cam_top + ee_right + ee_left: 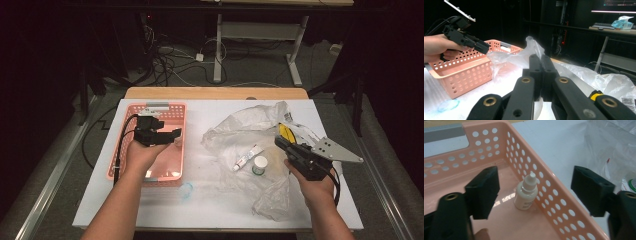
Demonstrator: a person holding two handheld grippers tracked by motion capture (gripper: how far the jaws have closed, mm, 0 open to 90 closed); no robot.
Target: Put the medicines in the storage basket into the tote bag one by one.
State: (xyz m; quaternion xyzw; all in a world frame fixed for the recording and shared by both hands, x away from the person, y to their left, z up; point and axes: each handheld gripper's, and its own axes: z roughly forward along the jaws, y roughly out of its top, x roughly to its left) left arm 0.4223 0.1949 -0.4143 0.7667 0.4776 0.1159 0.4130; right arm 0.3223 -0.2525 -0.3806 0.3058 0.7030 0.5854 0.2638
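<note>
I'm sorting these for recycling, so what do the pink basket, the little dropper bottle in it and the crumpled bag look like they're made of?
Pink basket: looks like moulded hard plastic, glossy; its floor mirrors the light and the walls have punched round holes.
Dropper bottle: probably opaque off-white plastic, smooth, with a cone tip.
Bag: thin translucent plastic film, creased and shiny.

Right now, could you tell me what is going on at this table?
A person works with two handheld grippers. The left gripper, jaws open and empty, hovers over the pink basket, where a small white dropper bottle stands upright. The right gripper is shut by the crumpled plastic bag, on which a tube and a small jar lie.
</note>
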